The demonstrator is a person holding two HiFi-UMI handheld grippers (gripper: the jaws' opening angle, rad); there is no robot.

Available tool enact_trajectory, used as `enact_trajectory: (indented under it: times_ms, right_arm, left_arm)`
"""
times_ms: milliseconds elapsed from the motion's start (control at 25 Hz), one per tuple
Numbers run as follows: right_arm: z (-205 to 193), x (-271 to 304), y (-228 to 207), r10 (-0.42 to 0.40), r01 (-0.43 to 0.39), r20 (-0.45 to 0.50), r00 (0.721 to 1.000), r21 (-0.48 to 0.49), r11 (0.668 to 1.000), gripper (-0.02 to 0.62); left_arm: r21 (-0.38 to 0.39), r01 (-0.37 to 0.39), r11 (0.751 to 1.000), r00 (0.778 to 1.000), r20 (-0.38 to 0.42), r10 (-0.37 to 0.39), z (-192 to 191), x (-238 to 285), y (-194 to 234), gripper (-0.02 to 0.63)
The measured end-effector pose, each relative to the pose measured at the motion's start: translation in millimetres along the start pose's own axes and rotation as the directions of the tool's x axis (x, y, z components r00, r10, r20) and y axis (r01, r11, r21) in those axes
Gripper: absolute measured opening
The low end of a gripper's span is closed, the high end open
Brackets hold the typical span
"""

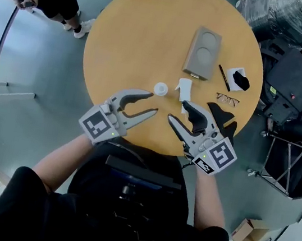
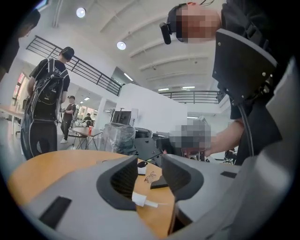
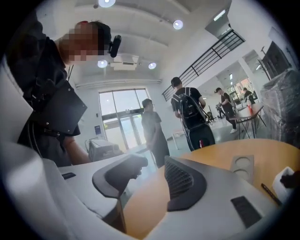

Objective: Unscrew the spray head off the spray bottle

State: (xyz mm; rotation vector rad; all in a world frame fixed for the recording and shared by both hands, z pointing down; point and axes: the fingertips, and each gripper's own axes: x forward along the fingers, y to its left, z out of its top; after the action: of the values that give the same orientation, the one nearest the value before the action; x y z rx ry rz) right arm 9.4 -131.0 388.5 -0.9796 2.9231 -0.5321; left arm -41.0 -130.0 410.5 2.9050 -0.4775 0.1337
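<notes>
Your round wooden counter (image 1: 124,39) fills the middle of the head view. On its far right part lies a grey tray (image 1: 202,54) with two round hollows.

Your two tools are held over the near edge of the counter and point inward toward each other. The left tool (image 1: 153,104) has its jaws apart, and its own view (image 2: 149,168) shows only the counter between them. The right tool (image 1: 178,111) is likewise parted, with nothing between its jaws in its own view (image 3: 154,168). Neither touches the task's things.

The white spray head (image 1: 183,88) lies on its side on the counter, just beyond the tip of your right tool, and it shows low between the jaws in the left gripper view (image 2: 140,200). Just to its left sits a small round white piece (image 1: 160,88). It may be the bottle seen from above, but you cannot be sure.

Right of these lie a pair of glasses (image 1: 227,99) and, nearer the tray, a thin black pen (image 1: 224,77).
</notes>
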Motion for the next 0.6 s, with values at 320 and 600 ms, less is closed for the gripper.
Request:
enact_trajectory:
  times_ms: [320,600]
  right_arm:
    - [67.6,-24.9,47.7,0.041,-0.027,0.082,0.996,-0.164,0.986,0.006]
    - [100.1,-35.0,68.4,0.068,-0.043,0.102,0.992,-0.222,0.974,0.005]
  left_arm:
    - [-0.022,-0.014,1.000,1.000,-0.014,0.013,58.1,-9.3,-29.3,0.002]
    - [-0.010,-0.004,1.000,1.000,0.016,0.004,91.0,-15.7,-53.1,0.002]
